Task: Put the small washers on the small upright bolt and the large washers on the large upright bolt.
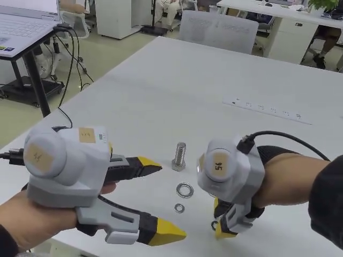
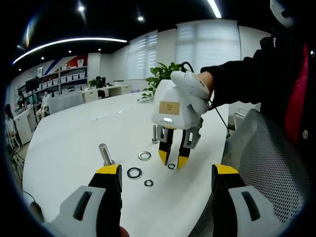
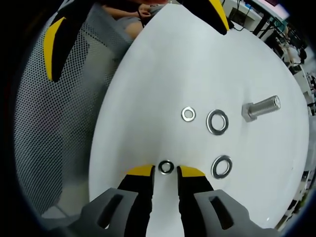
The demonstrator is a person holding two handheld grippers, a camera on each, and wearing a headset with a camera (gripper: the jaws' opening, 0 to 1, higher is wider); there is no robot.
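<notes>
Left gripper [image 1: 172, 200], nearest: jaws wide apart, empty, held back (leaving room). Right gripper [image 2: 172, 159] points down near the upright bolt [image 1: 179, 156], jaws narrowly apart astride a small washer [image 3: 166, 167] lying flat, evidently lined up for pickup.

Bolt [image 1: 179, 156] upright on table [image 1: 161, 80], washer [image 1: 185, 189] before it, second washer [image 1: 179, 208] nearer, third washer [image 3: 166, 167] between right tongs [image 3: 166, 171].

An office — laptop [image 1: 21, 24], desks [image 1: 284, 13], mesh chair [image 2: 269, 153], potted plant [image 2: 160, 79].
</notes>
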